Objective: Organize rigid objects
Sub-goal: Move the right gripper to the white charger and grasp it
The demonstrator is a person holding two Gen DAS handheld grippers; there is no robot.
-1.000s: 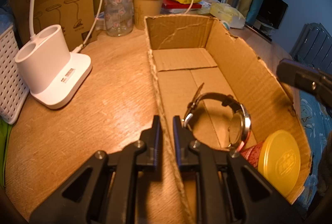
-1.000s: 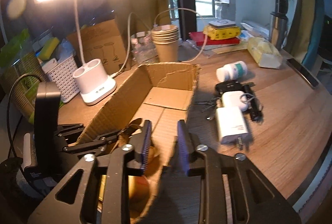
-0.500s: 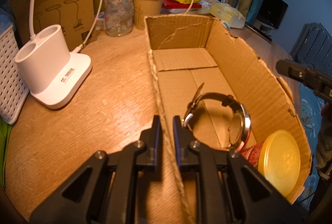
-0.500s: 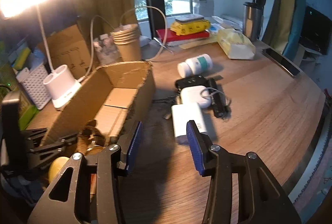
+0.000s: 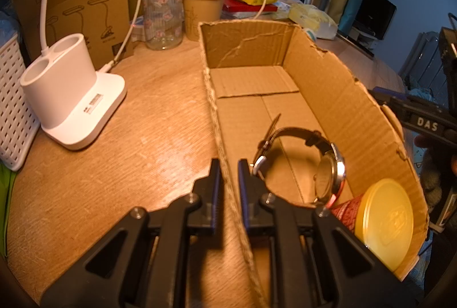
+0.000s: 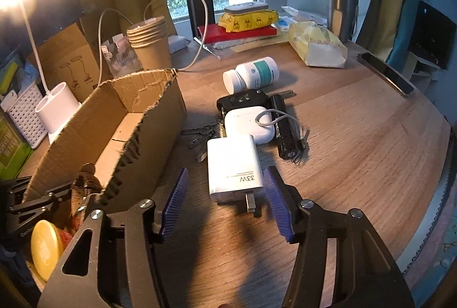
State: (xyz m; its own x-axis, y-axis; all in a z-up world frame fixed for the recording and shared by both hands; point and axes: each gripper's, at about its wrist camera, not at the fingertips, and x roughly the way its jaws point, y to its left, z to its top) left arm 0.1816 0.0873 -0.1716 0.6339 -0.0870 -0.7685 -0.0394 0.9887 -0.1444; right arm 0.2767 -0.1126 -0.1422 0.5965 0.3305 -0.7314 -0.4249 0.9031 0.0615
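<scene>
Cardboard box (image 5: 337,96) sits on my wooden table (image 5: 137,142), open at the top, and it is where the sorted things lie: a wristwatch (image 5: 308,162) stands on its edge on the box floor, and a red jar with a yellow lid (image 5: 385,219) lies on its side in the near right corner. My left gripper (image 5: 228,179) is pinched tight on the box's left wall, one finger outside and one inside, holding it by the rim. To the left of the box on the table stand a white basket (image 5: 11,113), a white lamp base (image 5: 74,96) with two round wells, a glass jar (image 5: 162,16) and a stack of paper cups (image 5: 204,5).

Seen from my right gripper, the box (image 6: 160,119) is on the left, with the yellow lid (image 6: 45,248) showing at its near end. Right of the box, on the bare table, lies a loose bunch of keys (image 6: 202,133), then a white charger (image 6: 234,168) marked 33W with its prongs toward me. Beyond it are a white earbud case (image 6: 248,125), a black car key (image 6: 242,102), a black flashlight (image 6: 285,131) with a cord, and a white pill bottle (image 6: 251,75) on its side. My right gripper (image 6: 225,205) has just been spreading its jaws; they stand moderately wide, one on each side of the charger's near end without touching it. Farther right, a phone (image 6: 385,76) lies near the table edge.
</scene>
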